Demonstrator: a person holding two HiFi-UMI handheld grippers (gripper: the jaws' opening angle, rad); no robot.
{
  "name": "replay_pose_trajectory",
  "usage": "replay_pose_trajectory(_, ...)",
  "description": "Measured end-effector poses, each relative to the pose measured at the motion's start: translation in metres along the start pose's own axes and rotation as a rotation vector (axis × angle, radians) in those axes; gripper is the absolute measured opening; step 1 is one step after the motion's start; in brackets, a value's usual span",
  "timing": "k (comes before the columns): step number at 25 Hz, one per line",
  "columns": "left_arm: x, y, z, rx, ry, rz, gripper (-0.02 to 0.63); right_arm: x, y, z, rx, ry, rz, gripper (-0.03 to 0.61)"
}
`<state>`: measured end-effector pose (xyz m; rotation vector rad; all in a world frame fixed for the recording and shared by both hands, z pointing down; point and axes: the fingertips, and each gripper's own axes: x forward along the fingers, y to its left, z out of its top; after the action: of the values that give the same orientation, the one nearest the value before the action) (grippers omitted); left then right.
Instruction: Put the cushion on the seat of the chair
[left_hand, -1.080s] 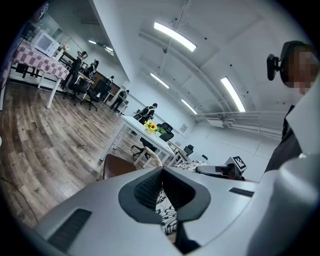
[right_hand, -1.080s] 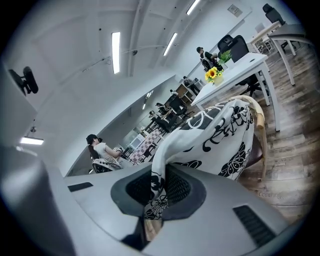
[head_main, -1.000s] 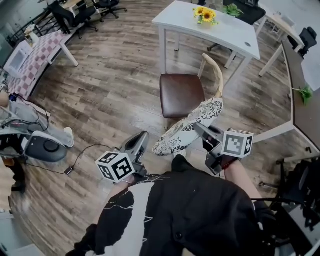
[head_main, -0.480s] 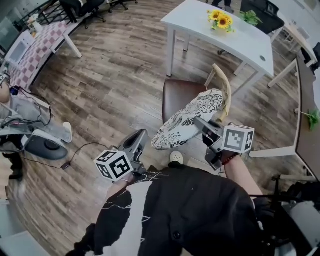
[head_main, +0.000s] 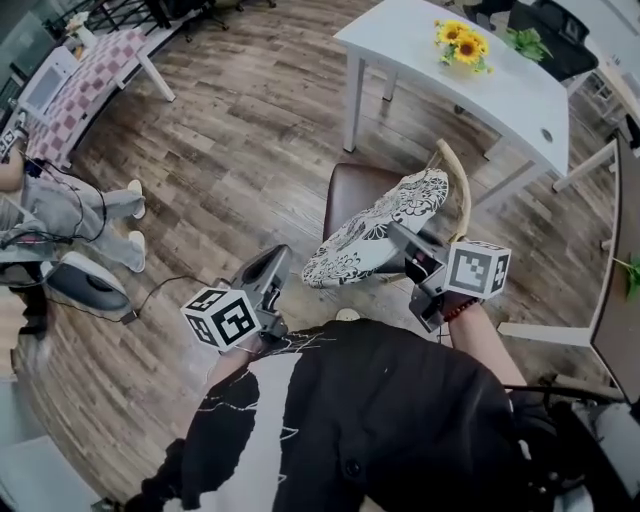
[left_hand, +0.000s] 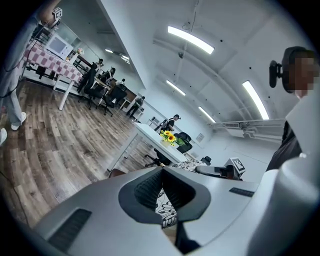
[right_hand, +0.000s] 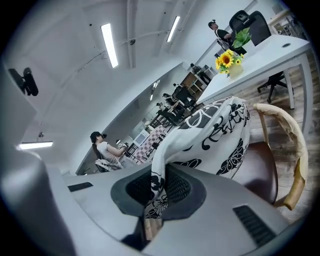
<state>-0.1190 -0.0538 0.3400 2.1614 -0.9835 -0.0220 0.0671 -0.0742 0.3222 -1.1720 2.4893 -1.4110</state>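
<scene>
The cushion (head_main: 372, 238), white with a black floral print, hangs tilted in the air over the front of the chair's brown seat (head_main: 350, 190). My right gripper (head_main: 402, 243) is shut on the cushion's near edge. In the right gripper view the cloth (right_hand: 215, 130) is pinched between the pads at the gripper (right_hand: 159, 187), with the seat (right_hand: 262, 170) and the curved wooden backrest (right_hand: 287, 145) just beyond. My left gripper (head_main: 268, 272) is shut on nothing, low and left of the cushion and apart from it. In the left gripper view a strip of cushion (left_hand: 164, 207) shows past the gripper (left_hand: 161, 175).
A white table (head_main: 430, 75) with sunflowers (head_main: 462, 45) stands just behind the chair. A seated person's legs (head_main: 70, 210) and a round grey base (head_main: 85, 285) with a cable are at the left. A checkered table (head_main: 100, 65) is at the far left.
Both grippers have moved forward toward the chair. The cushion has travelled with the right gripper and now overlaps the seat instead of hanging short of it.
</scene>
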Motion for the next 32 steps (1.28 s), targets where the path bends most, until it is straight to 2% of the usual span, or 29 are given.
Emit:
replay_pose_trajectory(5, 0.019, -0.009, 0.014, -0.004, -0.030, 0.013, 0.011, 0.006, -0.016, 0.030, 0.002, -0.003, 0.019, 0.028)
replay_pose_trajectory(17, 0.010, -0.005, 0.005, 0.025, -0.022, 0.075, 0.011, 0.008, -0.020, 0.027, 0.029, -0.032, 0.084, 0.028)
replay_pose_trajectory(32, 0.053, 0.013, -0.002, 0.017, 0.042, 0.045, 0.011, 0.026, -0.053, 0.024, 0.065, -0.020, 0.064, 0.028)
